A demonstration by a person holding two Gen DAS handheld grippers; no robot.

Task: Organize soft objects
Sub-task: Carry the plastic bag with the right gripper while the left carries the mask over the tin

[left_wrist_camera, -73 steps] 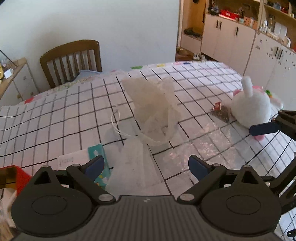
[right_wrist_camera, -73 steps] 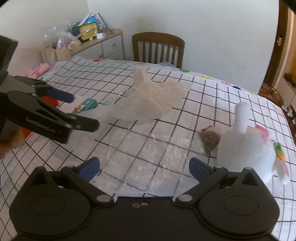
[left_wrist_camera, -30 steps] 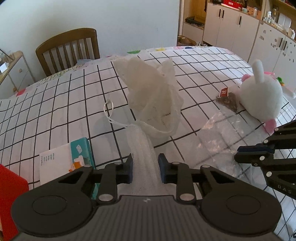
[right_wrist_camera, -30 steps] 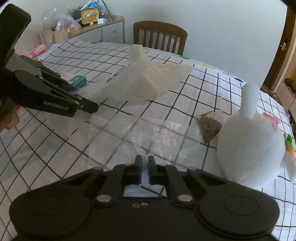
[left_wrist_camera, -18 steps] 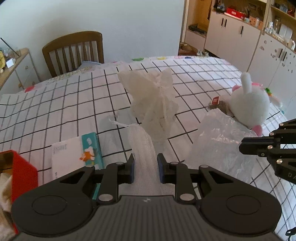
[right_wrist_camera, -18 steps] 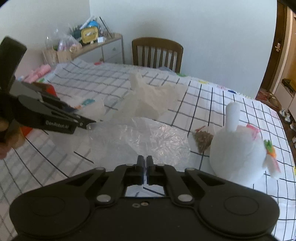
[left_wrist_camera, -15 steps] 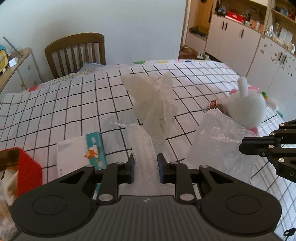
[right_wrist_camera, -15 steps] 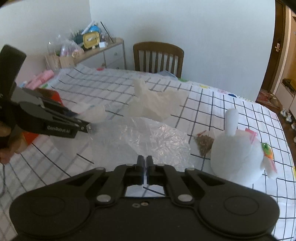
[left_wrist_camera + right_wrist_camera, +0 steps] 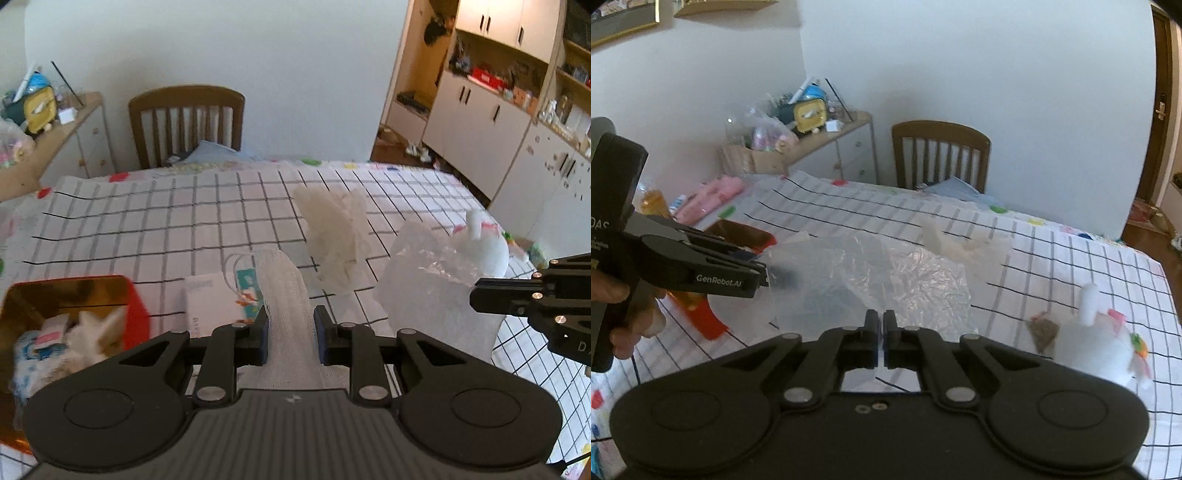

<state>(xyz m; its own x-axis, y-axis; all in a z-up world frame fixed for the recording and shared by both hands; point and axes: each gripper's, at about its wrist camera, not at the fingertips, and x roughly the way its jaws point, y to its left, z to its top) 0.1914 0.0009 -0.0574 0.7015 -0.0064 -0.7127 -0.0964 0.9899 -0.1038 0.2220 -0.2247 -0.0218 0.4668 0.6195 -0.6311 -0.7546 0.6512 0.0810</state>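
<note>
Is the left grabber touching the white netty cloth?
Touching. In the left wrist view, the left gripper pinches the white mesh cloth between both pads.

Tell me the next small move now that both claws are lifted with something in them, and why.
Probably swing the left claw left and lower its white mesh bag over the red tin. The mesh bag is clamped and hanging clear of the table, the tin is open with soft items already inside, and the right claw holds the clear plastic bag off to the other side.
</note>
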